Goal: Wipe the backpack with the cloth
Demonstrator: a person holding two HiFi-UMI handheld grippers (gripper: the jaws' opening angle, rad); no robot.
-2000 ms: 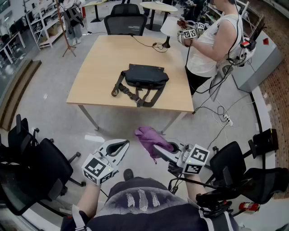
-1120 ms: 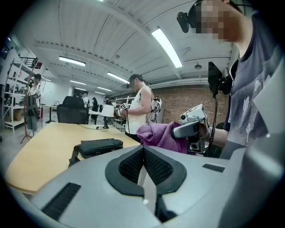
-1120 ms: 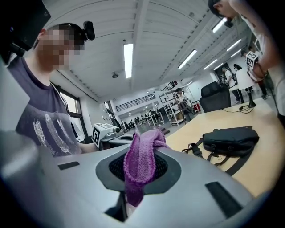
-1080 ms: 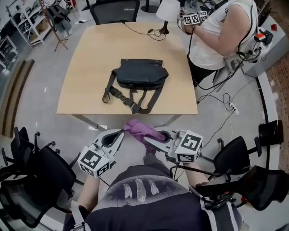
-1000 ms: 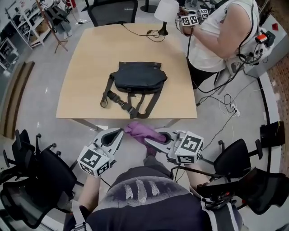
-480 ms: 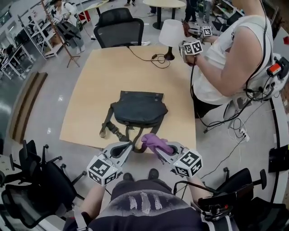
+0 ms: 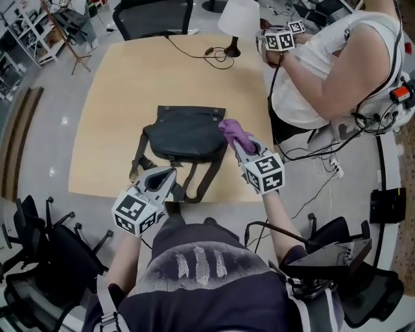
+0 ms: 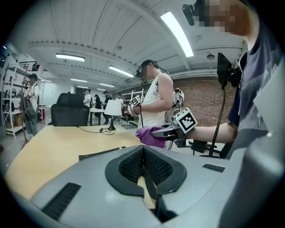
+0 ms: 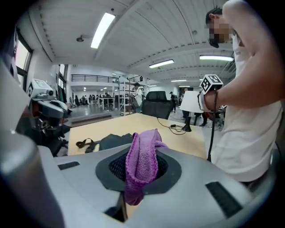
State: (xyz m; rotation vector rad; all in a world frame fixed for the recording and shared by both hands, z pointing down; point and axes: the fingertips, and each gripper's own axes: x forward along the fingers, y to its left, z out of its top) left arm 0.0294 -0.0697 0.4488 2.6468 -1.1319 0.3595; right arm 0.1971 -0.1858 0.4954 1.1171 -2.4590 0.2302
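My two grippers first. The left gripper (image 7: 166,176) hangs over the near edge of the one table (image 7: 110,104), jaws pressed together on nothing. The right gripper (image 7: 237,142) is clamped on the single purple cloth (image 7: 233,130) at the right end of the one black backpack (image 7: 185,134), lying flat mid-table; I cannot tell if they touch. One lamp (image 7: 237,16) stands at the far edge. Only the right gripper view shows the cloth wedged between the pads; the left gripper view shows it side-on.
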